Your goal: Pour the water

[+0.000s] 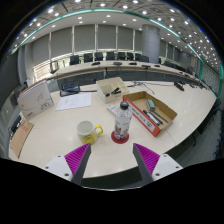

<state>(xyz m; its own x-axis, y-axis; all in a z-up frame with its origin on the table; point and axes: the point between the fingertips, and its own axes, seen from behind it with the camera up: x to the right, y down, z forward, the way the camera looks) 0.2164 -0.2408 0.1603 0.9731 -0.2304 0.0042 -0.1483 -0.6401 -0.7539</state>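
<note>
Tabletop (55, 135): it carried every item and ran ahead of the fingers.
Fingers (112, 160): they stood apart at the near edge, nothing between them.
Bottle (122, 120): it stood upright just ahead of the fingers, slightly to the right of the mug.
Mug (89, 131): it sat left of the bottle, close beside it, not touching.
Tray (152, 110): it lay right of the bottle and a little behind it, with small items inside.
Box (110, 89): it stood behind the bottle, farther across the tabletop.
Papers (73, 100): they lay left of the box.
Sign (36, 99): it stood at the far left, beyond the mug.
Chairs (100, 59): they lined desks well behind the tabletop.
</note>
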